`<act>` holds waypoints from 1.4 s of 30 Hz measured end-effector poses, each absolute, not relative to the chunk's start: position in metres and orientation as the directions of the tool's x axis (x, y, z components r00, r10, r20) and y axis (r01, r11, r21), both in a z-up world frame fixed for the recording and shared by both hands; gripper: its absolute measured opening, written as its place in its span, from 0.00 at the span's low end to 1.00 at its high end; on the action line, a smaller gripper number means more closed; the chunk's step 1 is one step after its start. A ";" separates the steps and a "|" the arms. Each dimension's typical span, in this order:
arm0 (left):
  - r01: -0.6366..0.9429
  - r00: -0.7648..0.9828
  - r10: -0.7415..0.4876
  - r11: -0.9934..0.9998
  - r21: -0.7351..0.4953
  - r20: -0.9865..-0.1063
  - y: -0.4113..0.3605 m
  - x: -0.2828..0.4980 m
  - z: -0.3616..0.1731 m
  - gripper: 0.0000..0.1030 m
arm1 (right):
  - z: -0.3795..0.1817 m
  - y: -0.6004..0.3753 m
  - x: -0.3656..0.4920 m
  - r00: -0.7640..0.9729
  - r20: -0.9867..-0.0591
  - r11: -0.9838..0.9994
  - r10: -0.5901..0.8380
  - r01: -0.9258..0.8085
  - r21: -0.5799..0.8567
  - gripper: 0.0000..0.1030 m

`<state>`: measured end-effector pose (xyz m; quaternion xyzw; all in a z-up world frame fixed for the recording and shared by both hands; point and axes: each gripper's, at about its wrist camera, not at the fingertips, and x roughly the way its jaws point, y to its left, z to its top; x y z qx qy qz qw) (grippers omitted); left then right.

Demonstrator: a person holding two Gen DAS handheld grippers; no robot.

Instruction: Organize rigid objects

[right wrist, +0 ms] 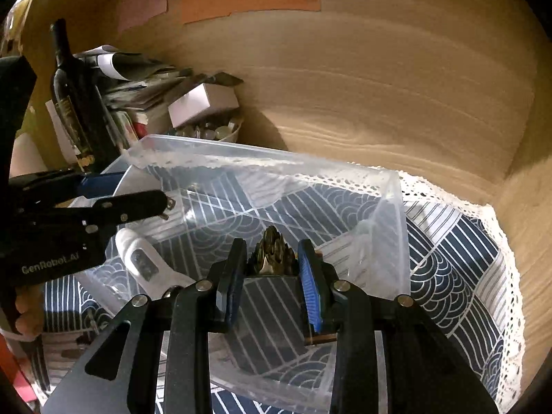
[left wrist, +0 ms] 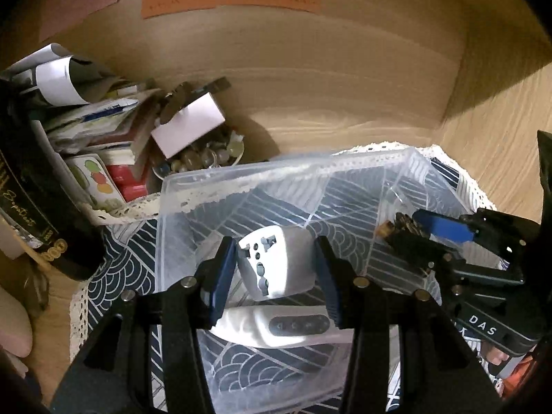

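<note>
Gripping adapter (left wrist: 276, 265), left tongs (left wrist: 276, 276); right tongs (right wrist: 272, 276) clench brown ornament (right wrist: 272, 253), hidden leftward.

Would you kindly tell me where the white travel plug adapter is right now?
In the left wrist view, the white travel plug adapter sits between the left gripper jaws, over the clear plastic bin, just above a white remote-like handle.

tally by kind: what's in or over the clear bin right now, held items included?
White travel adapter, between the left gripper fingers: 1
White remote on the clear bin floor: 1
Dark spiky object, clamped in the right gripper: 1
Total: 3
</note>
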<state>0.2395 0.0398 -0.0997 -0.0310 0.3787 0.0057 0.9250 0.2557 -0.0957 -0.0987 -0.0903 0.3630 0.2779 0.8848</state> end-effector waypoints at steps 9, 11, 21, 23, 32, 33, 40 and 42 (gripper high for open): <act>-0.038 0.760 -0.009 0.998 -0.058 -0.650 0.038 0.215 -0.073 0.63 | -0.073 -0.106 0.243 0.610 -0.643 0.827 0.463 -0.559 0.065 0.41; -0.041 0.774 -0.004 0.998 -0.057 -0.633 0.038 0.204 -0.064 0.72 | -0.066 -0.110 0.235 0.617 -0.625 0.822 0.478 -0.565 0.070 0.47; -0.082 0.800 0.047 0.996 -0.031 -0.599 0.039 0.146 -0.048 0.98 | -0.049 -0.122 0.181 0.629 -0.582 0.796 0.515 -0.602 0.054 0.61; -0.082 0.790 0.050 0.996 -0.025 -0.611 0.039 0.138 -0.053 0.98 | -0.050 -0.126 0.171 0.628 -0.584 0.796 0.514 -0.603 0.051 0.63; -0.080 0.714 0.042 0.997 -0.022 -0.699 0.041 0.101 -0.099 0.98 | -0.083 -0.143 0.148 0.590 -0.658 0.812 0.468 -0.581 0.056 0.63; -0.075 0.701 0.029 0.997 -0.032 -0.713 0.042 0.098 -0.105 0.98 | -0.086 -0.145 0.147 0.584 -0.666 0.814 0.463 -0.578 0.059 0.63; -0.045 0.619 -0.058 0.993 -0.109 -0.783 0.036 0.094 -0.139 0.80 | -0.115 -0.149 0.139 0.507 -0.729 0.803 0.459 -0.588 0.096 0.63; -0.030 0.596 -0.084 0.991 -0.127 -0.798 0.033 0.094 -0.147 0.72 | -0.118 -0.148 0.135 0.496 -0.737 0.797 0.458 -0.597 0.094 0.63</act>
